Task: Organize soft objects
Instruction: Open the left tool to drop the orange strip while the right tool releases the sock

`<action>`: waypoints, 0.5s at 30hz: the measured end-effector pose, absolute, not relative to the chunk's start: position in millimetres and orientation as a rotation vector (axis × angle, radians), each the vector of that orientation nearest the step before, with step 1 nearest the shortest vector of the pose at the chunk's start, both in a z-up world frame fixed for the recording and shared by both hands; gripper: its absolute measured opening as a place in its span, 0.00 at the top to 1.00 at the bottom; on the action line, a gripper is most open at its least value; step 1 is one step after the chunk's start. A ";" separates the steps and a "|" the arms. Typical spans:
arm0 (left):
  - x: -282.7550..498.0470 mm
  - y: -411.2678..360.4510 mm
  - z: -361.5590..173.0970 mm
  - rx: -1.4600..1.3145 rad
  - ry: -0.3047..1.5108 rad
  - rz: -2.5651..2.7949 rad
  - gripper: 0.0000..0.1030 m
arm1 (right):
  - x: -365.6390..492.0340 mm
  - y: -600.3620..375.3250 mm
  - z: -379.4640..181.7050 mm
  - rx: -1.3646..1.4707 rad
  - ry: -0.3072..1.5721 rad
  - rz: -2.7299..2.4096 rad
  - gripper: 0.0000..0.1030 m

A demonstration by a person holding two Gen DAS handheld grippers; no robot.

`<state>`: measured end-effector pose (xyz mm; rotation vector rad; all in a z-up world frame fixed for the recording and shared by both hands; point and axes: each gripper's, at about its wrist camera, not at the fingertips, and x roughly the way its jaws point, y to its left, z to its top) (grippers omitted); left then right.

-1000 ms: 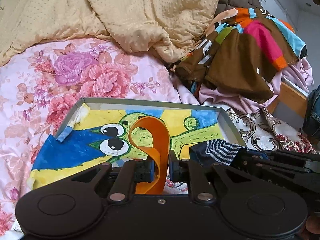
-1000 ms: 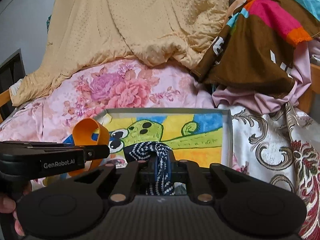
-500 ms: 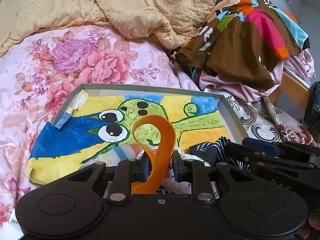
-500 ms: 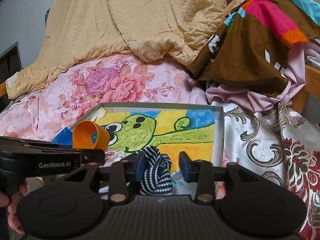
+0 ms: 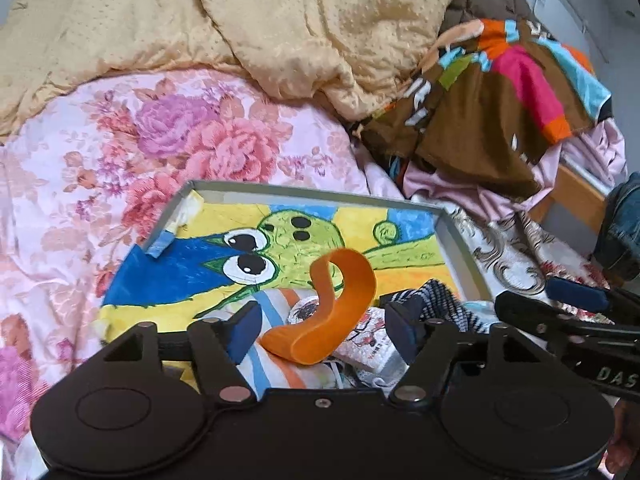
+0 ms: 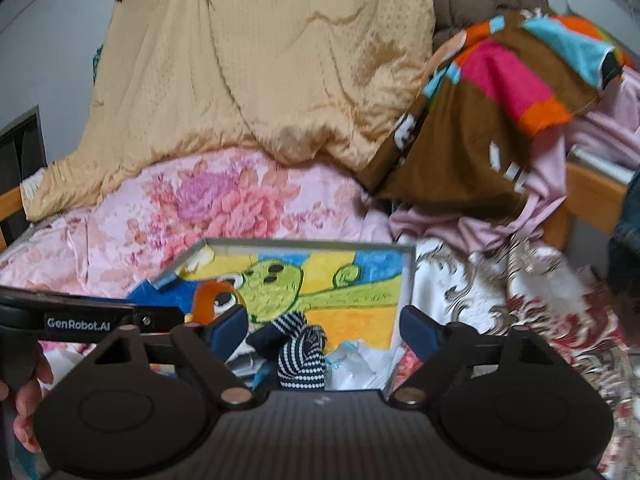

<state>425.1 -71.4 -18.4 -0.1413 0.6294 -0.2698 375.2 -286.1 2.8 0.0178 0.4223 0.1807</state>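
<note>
Over the painted tray (image 5: 460, 236), left gripper (image 5: 320, 326) and right gripper (image 6: 322, 326) gape wide, holding nothing; orange band (image 5: 332, 308) (springy) may roll out, striped sock (image 6: 300, 354) may snag.

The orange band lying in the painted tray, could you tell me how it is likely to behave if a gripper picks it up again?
The orange band holds a curled loop unaided, so it is probably springy rather than limp. Thin and narrow, it likely weighs little. Its smooth surface might slip between jaws.

smooth rubbery orange band (image 5: 340, 308), knitted striped sock (image 6: 300, 354), matt grey tray (image 5: 312, 194), dimpled quilt (image 5: 280, 28)
</note>
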 end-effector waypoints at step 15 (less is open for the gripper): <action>284.5 -48.1 35.1 -0.260 0.469 -0.312 0.10 | 234.3 -287.4 51.5 -0.008 0.237 0.201 0.00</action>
